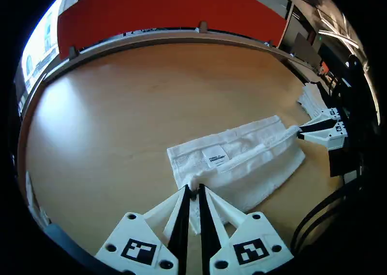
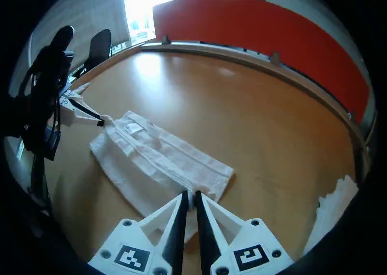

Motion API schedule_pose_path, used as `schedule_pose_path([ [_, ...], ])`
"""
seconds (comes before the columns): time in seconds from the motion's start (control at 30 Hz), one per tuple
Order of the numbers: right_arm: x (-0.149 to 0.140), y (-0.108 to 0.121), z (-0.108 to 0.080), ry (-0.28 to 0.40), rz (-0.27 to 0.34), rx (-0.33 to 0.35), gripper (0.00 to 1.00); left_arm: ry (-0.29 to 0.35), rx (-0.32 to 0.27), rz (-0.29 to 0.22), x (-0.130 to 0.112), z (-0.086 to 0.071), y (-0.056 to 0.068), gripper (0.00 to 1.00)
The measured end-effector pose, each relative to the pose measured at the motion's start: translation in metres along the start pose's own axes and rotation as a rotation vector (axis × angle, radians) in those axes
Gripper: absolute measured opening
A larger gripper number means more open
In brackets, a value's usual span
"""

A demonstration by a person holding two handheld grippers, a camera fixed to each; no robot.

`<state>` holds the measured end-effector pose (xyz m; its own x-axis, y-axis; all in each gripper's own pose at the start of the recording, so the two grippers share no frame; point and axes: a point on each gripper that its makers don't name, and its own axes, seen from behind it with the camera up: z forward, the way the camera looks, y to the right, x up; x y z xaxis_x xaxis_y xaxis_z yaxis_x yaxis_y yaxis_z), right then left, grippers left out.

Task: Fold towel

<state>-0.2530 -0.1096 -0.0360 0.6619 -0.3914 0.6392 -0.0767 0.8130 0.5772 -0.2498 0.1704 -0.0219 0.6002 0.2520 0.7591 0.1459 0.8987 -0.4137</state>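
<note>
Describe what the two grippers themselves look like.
The left gripper and right gripper match: white wedge-shaped fingers with black inner pads, dark bolt holes, and a black-and-white square marker on each finger's base.

The left hand-held gripper (image 1: 194, 190) pinches the white towel (image 1: 251, 159).

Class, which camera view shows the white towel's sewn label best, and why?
The left gripper view: the label lies near the camera, facing up on the towel. The right gripper view shows it small at the towel's far end.
</note>
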Motion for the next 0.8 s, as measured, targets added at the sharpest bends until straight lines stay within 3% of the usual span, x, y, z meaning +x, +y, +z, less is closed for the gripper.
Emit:
schedule_pose_path([
  [0.43, 0.002, 0.019, 0.01, -0.005, 0.0, -0.073, 0.39, 0.009, 0.05, 0.014, 0.005, 0.006, -0.014, 0.32],
  [0.67, 0.003, 0.028, 0.012, -0.001, -0.011, -0.108, 0.61, 0.019, 0.073, 0.013, 0.009, 0.006, -0.021, 0.39],
  [0.8, 0.006, 0.032, 0.013, 0.005, -0.011, -0.124, 0.65, 0.024, 0.082, 0.006, 0.011, 0.005, -0.024, 0.44],
])
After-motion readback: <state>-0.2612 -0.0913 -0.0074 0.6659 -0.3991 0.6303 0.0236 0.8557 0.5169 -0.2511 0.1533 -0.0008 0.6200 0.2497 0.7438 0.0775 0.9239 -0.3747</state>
